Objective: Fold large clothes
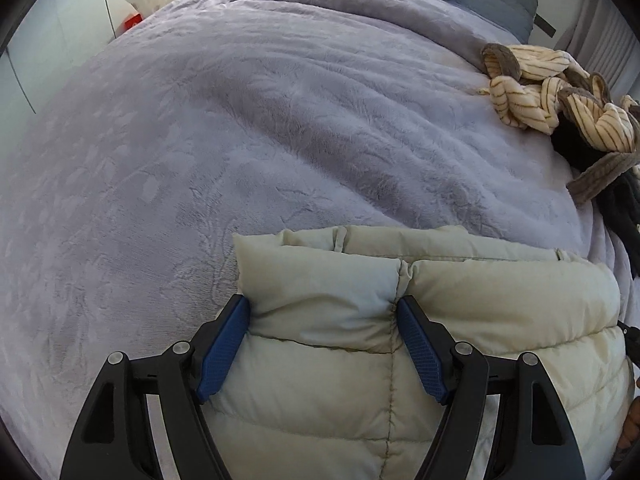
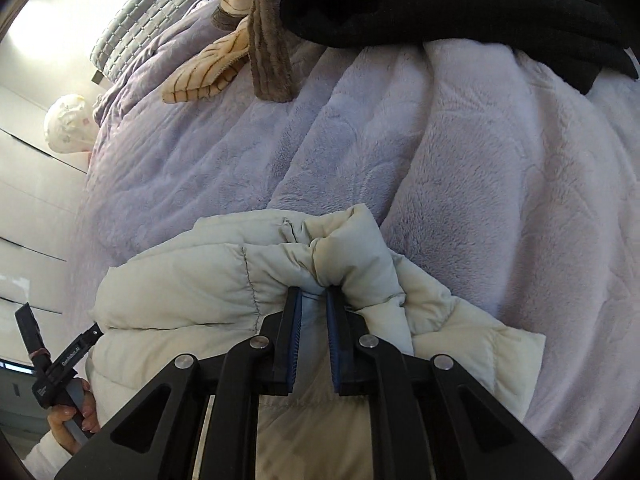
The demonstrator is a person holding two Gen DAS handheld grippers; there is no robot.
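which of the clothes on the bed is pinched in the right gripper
The pale puffer jacket: the right gripper is shut on a bunched fold of it. The striped cream garment and the black garment lie untouched farther up the bed.

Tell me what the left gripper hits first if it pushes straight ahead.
The left gripper already straddles the puffy jacket, so it would press into that first; beyond lies the purple blanket.

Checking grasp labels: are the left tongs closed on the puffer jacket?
No, the left tongs stand wide open, their blue pads either side of a panel of the puffer jacket without pinching it.
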